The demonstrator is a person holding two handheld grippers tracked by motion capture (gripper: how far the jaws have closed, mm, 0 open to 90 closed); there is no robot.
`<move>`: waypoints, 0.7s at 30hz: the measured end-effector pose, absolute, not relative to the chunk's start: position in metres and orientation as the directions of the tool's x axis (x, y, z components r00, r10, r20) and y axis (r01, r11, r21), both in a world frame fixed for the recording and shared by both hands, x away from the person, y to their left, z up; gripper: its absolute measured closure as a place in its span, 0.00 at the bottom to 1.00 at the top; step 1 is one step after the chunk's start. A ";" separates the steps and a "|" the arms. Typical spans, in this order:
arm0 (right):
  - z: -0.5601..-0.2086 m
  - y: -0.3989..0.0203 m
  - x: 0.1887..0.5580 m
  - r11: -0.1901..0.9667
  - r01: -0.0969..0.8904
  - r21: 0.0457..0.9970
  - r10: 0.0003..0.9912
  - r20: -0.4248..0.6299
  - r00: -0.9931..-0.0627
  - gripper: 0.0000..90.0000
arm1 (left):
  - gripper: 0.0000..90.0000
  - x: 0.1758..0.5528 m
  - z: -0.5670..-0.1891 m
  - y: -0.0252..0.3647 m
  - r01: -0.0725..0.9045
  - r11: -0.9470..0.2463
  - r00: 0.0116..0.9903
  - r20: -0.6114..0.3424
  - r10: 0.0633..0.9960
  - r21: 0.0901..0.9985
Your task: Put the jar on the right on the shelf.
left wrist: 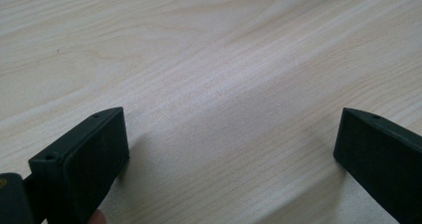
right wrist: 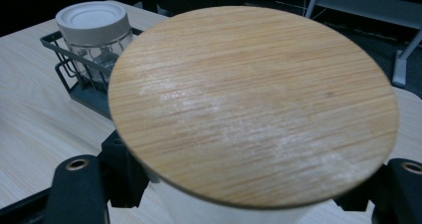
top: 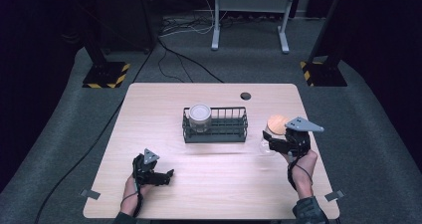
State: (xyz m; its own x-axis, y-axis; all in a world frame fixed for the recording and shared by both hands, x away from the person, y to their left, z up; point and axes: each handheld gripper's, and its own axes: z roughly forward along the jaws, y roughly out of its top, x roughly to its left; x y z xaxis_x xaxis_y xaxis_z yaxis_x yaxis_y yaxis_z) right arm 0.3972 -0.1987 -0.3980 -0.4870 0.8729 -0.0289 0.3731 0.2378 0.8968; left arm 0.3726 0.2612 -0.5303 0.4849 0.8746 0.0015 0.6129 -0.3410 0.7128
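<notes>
We see a pale wooden table from above, with a person's two hands at its near edge, each holding a black two-jaw gripper.

The right gripper is clamped on a clear jar with a round bamboo lid. Its jaws press the jar's body from both sides just below the lid. In the right gripper view the lid sits directly above and between the jaws and takes up most of the frame; we cannot tell what the jar holds.

Beyond that gripper and off to its left stands a dark wire basket. In its left end sits a second clear jar with a white screw lid, upright, with the lid on. The rest of the basket looks bare. We cannot make out this jar's contents either.

The left gripper rests low over the table, well apart from the basket and both jars. Its jaws stand wide, with bare wood between them.
</notes>
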 end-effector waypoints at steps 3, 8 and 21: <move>-0.395 -0.196 0.398 0.239 0.366 0.899 0.871 -0.031 -0.491 0.28 | 0.00 0.373 -0.530 0.261 0.613 -0.341 0.485 0.001 0.875 0.713; -0.391 -0.193 0.400 0.232 0.361 0.903 0.866 -0.022 -0.500 0.28 | 0.00 0.373 -0.530 0.261 0.615 -0.342 0.485 0.002 0.875 0.711; -0.385 -0.176 0.408 0.246 0.353 0.903 0.843 -0.020 -0.537 0.28 | 0.00 0.373 -0.530 0.261 0.613 -0.341 0.486 0.001 0.874 0.713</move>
State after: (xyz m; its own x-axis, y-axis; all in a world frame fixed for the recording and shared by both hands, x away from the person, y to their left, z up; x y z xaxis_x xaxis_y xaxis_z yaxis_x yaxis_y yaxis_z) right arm 0.4080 -0.1758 -0.3851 -0.5372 0.8432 -0.0197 0.3530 0.2460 0.9027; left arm 0.3726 0.2611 -0.5303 0.4858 0.8741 0.0010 0.6126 -0.3412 0.7130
